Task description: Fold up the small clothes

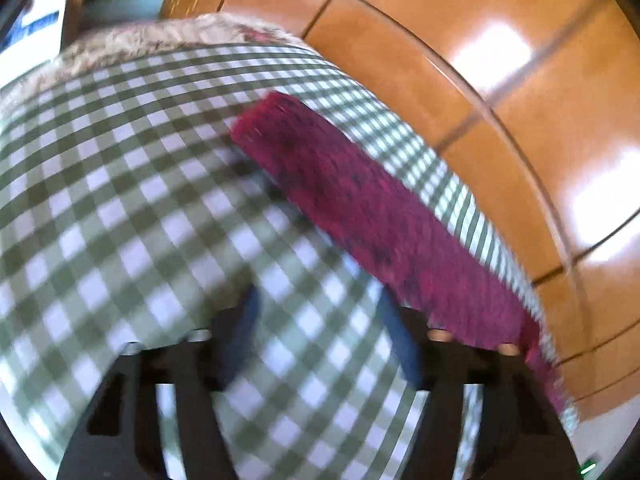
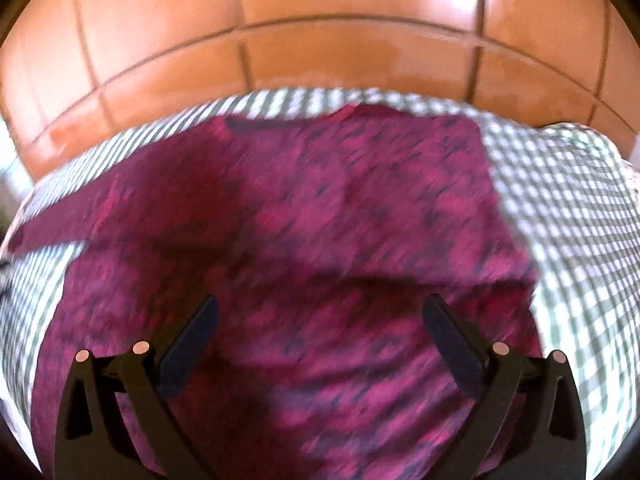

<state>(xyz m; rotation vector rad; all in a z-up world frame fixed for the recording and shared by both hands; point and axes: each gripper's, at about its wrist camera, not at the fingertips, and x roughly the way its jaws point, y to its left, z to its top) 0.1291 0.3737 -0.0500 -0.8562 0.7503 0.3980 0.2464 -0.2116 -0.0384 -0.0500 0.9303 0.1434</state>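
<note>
We see both views blurred. The left gripper (image 1: 320, 320) hangs over the checked cloth (image 1: 120, 200), its jaws roughly half apart. Nothing sits between its blue pads (image 1: 244, 332); only the green-and-white check shows in the gap. We cannot tell whether the tips touch the cloth.

The garment (image 1: 360, 200), a magenta knit with dark flecks, lies ahead of and to the right of the left fingers as a long strip running along the cloth's right edge. Its near end passes just beside the right-hand finger; whether it touches that finger we cannot tell. Beyond the cloth's edge is orange tiled floor (image 1: 480, 80).

The right gripper (image 2: 320, 312) has its jaws spread wide above the garment (image 2: 320, 220). Its pads (image 2: 192, 344) stand well apart, and the knit fills the whole gap between and ahead of them. The pads press on nothing, and no fold is pinched. Contact between tips and fabric is unclear.

From this side the garment lies spread on the checked cloth (image 2: 568, 208), with a sleeve-like flap reaching left of the fingers. Floor (image 2: 320, 60) shows past the far edge.
</note>
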